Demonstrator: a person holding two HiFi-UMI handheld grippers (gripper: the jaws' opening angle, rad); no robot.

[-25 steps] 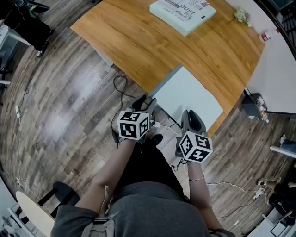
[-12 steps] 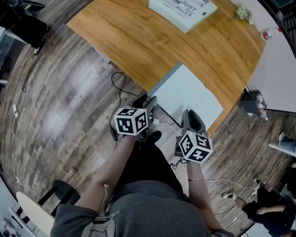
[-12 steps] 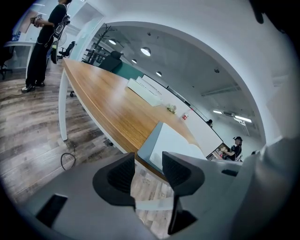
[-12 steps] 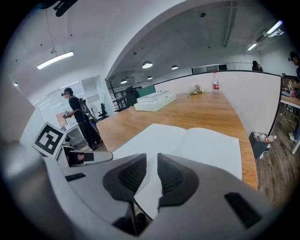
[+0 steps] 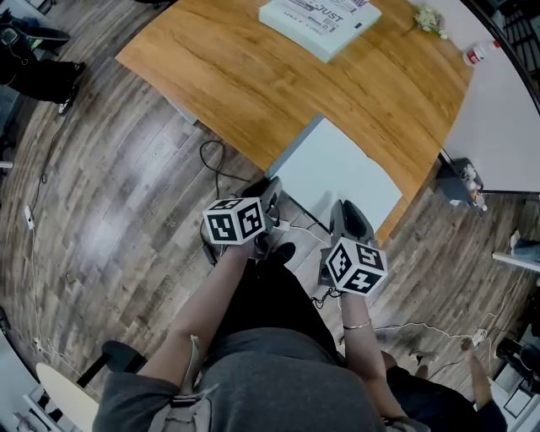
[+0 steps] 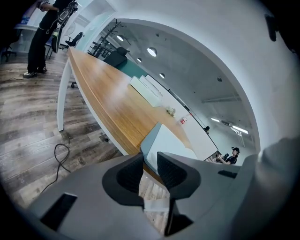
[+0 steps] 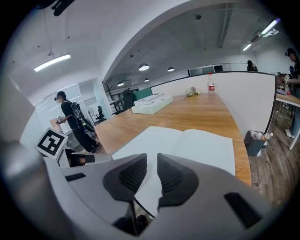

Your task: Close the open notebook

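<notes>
Surface: a curved wooden table [image 5: 253, 76] on white legs, standing on a grey-brown plank floor [image 5: 101, 194] (open-plan office, white ceiling, recessed lights). A black cable [image 5: 213, 156] loops on the floor at 9 o'clock from the notebook [image 5: 337, 173]. At the table's far end, 12 o'clock in the head view, lies a flat white box [image 5: 319, 21]. A small bottle [image 5: 474, 53] stands at 1 o'clock, just beside a white partition [image 5: 498, 126].

The notebook lies open and flat at the table's near edge, at 1 o'clock from the left gripper [image 5: 272, 184] and 12 o'clock from the right gripper [image 5: 348, 207]. Both pages are blank and white.

From the head view I read the notebook only as a pale sheet with a greyer strip along its left side. The right gripper view resolves two separate pages meeting at a centre crease. The left gripper view shows just the notebook's near corner and the floor below the table edge. It also shows a standing person [image 6: 40, 33] at 10 o'clock, outside the head view.

Left gripper: the jaws have just been closing and now stand a narrow gap apart, with nothing between them. Right gripper: the jaws also stand a narrow gap apart, holding nothing; the notebook lies beyond their tips.
</notes>
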